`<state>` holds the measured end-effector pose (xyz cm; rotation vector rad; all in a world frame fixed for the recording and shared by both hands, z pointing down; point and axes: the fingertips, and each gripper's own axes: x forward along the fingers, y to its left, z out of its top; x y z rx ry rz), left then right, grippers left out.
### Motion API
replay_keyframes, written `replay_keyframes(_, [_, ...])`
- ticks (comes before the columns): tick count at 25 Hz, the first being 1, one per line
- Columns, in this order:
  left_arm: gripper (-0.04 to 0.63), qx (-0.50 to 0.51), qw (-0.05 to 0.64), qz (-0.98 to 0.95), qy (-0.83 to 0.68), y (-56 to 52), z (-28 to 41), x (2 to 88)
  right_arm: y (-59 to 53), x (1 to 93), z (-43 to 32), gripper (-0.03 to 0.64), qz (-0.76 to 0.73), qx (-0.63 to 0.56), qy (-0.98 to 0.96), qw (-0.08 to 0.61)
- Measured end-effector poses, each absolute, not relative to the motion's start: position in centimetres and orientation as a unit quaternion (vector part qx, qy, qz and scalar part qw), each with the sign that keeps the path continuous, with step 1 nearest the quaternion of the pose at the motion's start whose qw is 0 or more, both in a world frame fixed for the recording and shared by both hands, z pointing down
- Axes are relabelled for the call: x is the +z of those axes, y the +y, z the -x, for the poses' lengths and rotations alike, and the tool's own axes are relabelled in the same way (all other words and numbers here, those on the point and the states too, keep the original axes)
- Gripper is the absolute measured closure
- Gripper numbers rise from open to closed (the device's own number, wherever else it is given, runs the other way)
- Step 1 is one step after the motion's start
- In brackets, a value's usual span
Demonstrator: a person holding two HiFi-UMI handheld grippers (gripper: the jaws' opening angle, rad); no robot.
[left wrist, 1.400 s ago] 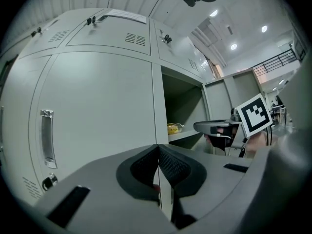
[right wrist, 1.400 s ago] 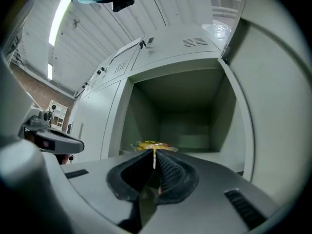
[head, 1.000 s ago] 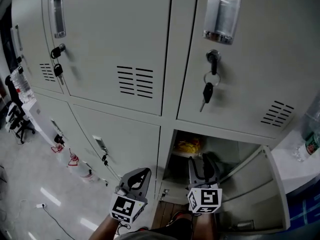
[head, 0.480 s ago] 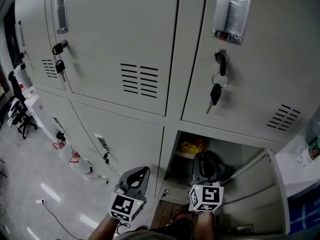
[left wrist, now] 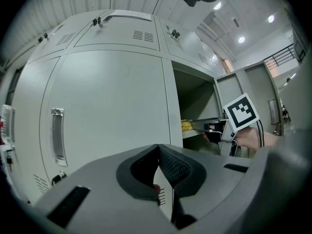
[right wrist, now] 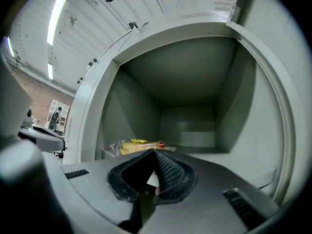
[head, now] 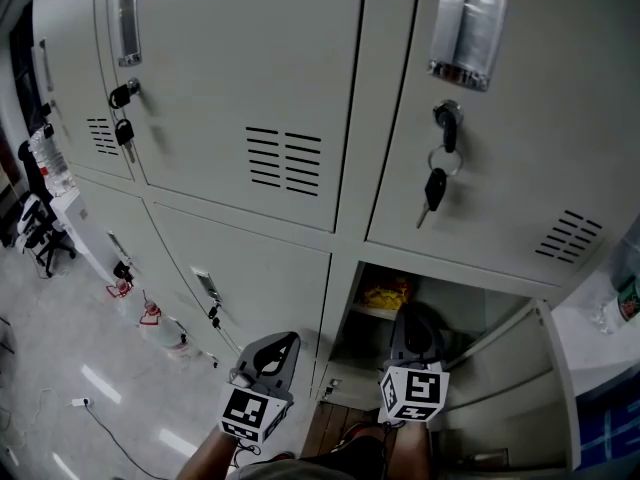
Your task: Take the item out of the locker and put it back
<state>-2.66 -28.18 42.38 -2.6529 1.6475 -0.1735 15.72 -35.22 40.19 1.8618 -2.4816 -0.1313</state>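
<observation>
**Locker bank** point(head: 250, 88): grey steel. All doors in the head view are shut except the lower right one.

**Open compartment** point(right wrist: 185, 82): its door point(head: 520, 388) is swung out to the right, so the interior is fully accessible.

**Shelf** point(right wrist: 239, 159): it carries one item only.

**Right gripper** point(right wrist: 155, 152): level, at the mouth of the open compartment. Its jaws have just been closing and now meet with nothing between them. It stands short of the item and apart from it.

**Left gripper** point(left wrist: 158, 147): level, facing the shut door to the left. Its jaws are together and empty, and it takes no part.

**Yellow packet** point(right wrist: 139, 146): a clear-wrapped snack lying flat toward the left edge of the shelf, untouched by either gripper.

**Progress:** the item is inside the locker and neither gripper holds it. In my judgement this fits either end of the task, the item not yet taken out or already put back, and these views do not settle which. If removal is still due, the right gripper must open and reach in toward the shelf's left edge.
</observation>
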Motion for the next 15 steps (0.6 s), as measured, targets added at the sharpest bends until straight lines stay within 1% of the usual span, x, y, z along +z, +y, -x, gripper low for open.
replay_keyframes(8, [0.572,-0.053,0.012,0.852,0.521,-27.9,2.5,41.8,-34.6,38.4,-16.7,0.6,-0.61,-0.044,-0.791,-0.012])
replay_keyframes(15, [0.572,-0.047,0.018,0.863,0.502,-26.6,2.2,41.1,-31.9,35.9,-17.6,0.6,-0.625,-0.062,-0.778,-0.028])
